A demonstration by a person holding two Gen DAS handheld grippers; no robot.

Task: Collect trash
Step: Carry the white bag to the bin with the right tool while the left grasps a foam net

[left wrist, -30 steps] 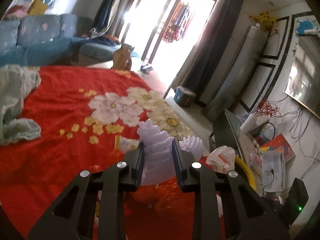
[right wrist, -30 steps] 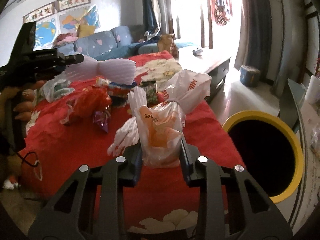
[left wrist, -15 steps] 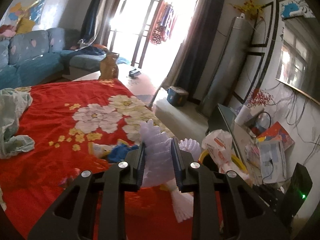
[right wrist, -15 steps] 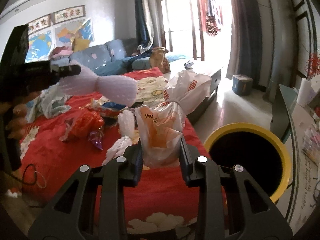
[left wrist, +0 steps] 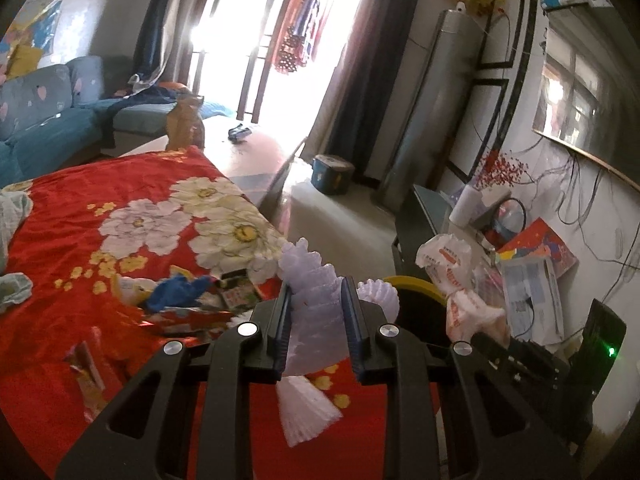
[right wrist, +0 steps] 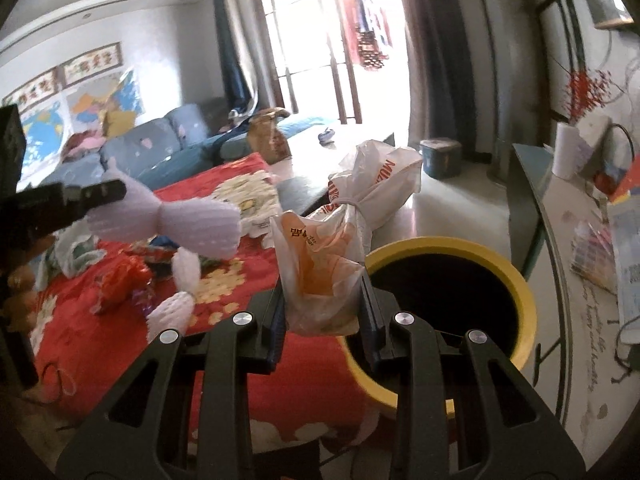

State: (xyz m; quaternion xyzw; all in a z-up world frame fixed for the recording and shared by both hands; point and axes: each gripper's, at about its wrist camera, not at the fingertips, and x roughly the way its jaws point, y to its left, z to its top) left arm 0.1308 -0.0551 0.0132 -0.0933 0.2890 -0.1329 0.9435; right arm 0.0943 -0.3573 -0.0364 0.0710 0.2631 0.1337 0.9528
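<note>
My left gripper point(left wrist: 314, 320) is shut on a white foam net sleeve point(left wrist: 312, 300), held in the air above the red flowered cloth point(left wrist: 100, 208); the sleeve also shows in the right wrist view point(right wrist: 192, 224). My right gripper point(right wrist: 322, 304) is shut on a knotted white and orange plastic bag point(right wrist: 328, 264) at the near rim of the yellow trash bin point(right wrist: 516, 280). The bag point(left wrist: 452, 276) and the bin point(left wrist: 416, 284) also show in the left wrist view. Loose wrappers point(left wrist: 184, 292) lie on the cloth, among them a red foil one point(right wrist: 124, 280).
A low table point(right wrist: 344, 140) with a brown paper bag point(left wrist: 186, 128) stands beyond the cloth. A blue sofa point(left wrist: 44, 120) is at the back left. A glass-topped stand point(right wrist: 532, 184) with papers is to the right of the bin. A blue tub point(left wrist: 332, 172) sits on the floor.
Both grippers have moved right toward the yellow bin with their loads. The bag now hangs at the bin's near rim. The sleeve has risen off the cloth.
</note>
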